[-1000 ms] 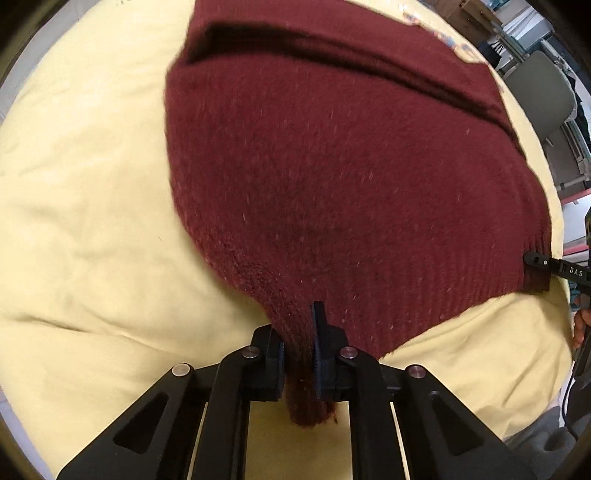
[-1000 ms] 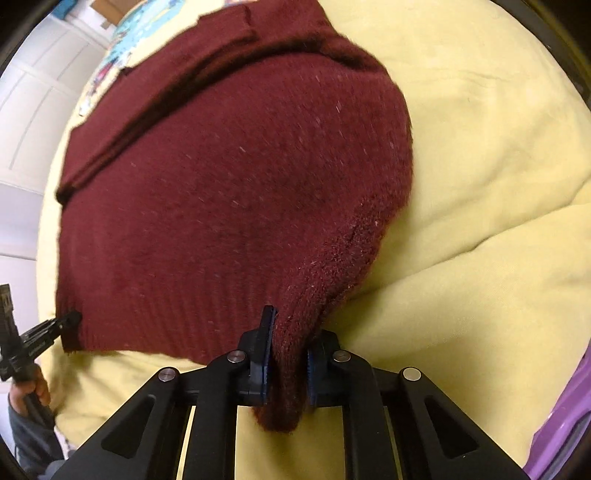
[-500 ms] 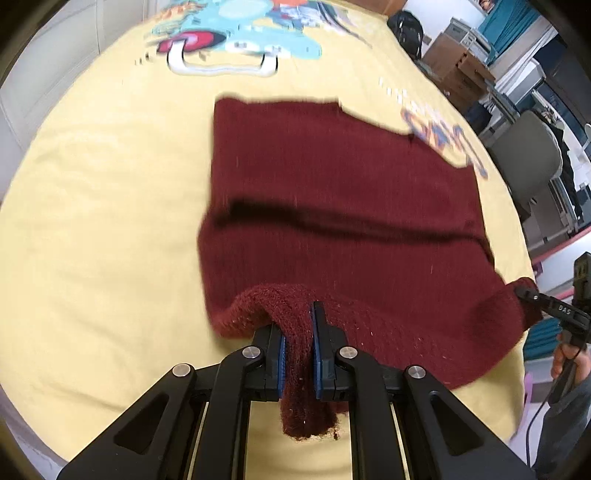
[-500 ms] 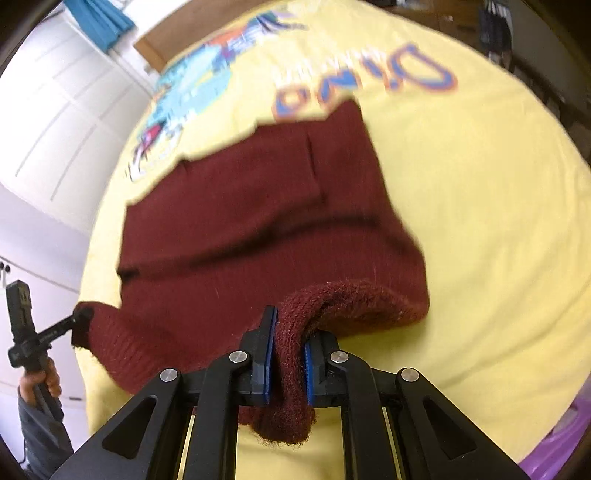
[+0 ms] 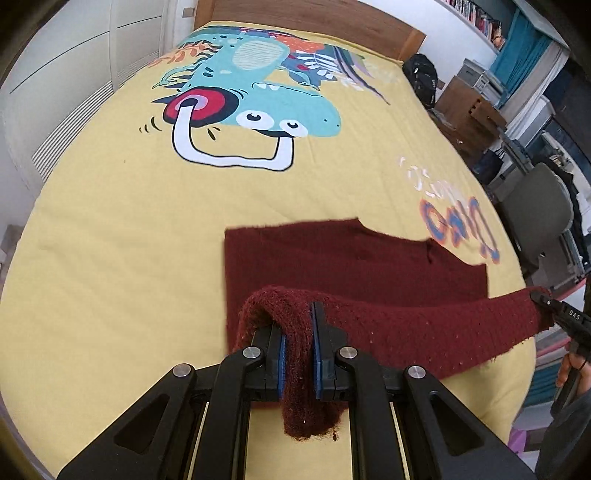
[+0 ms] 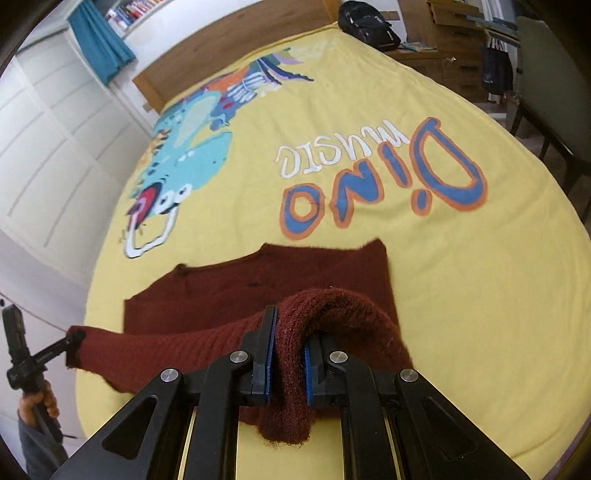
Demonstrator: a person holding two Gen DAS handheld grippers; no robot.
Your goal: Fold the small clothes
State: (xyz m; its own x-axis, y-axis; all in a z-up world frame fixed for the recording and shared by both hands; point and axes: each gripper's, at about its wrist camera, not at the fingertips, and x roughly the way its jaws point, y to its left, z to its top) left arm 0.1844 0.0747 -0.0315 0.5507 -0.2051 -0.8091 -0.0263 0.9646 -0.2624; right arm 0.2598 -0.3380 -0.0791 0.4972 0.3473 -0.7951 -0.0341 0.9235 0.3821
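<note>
i'm working over a bed (image 5: 110, 258) with a yellow dinosaur-print cover, a wooden headboard (image 5: 295, 22) at the far end, and a backpack (image 6: 369, 22) and chair (image 5: 535, 210) off to the right side. the maroon knit sweater (image 5: 351, 258) lies partly flat near the foot of the bed, its near hem lifted off the cover and strung between my two tools. my left gripper (image 5: 297, 350) has its jaws pinched narrow on a bunched corner of the hem, and my right gripper (image 6: 286, 365) is clamped the same way on the other corner.

my worry is the grip: each jaw holds a thick wad of knit, with a tail hanging below, so a sharp tug could let one corner slide out and the fold would land crooked. uneven height between my hands would also drag the flat layer and wrinkle it.

for room, there's plenty of bare cover beyond the sweater toward the dinosaur print. the sweater's right edge sits nearer the bed's side, so i judge forward is the safe direction.
</note>
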